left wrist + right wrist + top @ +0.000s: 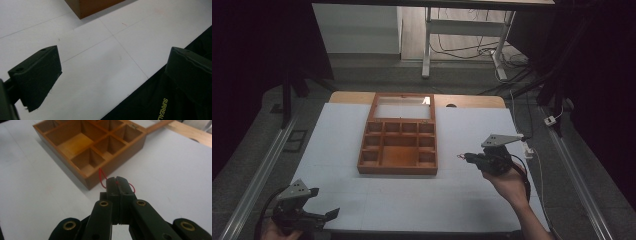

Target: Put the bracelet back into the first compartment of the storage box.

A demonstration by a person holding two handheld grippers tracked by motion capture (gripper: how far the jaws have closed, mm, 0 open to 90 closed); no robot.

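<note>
A wooden box [397, 170] with several empty compartments lies on the white table cover, its glass lid [403, 106] folded back flat. In the right gripper view the box [120, 157] is just ahead of my right gripper [117, 181], whose jaws are shut on a thin red loop of string [102, 176]. From above, that right gripper [465, 158] hovers a little right of the box's front right corner, with the red string [459, 156] at its tip. My left gripper [326, 202] is open near the table's front left edge, with nothing between its jaws [115, 57].
The white cover [462, 200] spreads over the table, with bare wood at its far edge [472, 101]. A corner of the box [92, 7] lies ahead of the left gripper. Desk legs and cables [492, 50] stand on the floor beyond. Metal rails [262, 165] flank the table.
</note>
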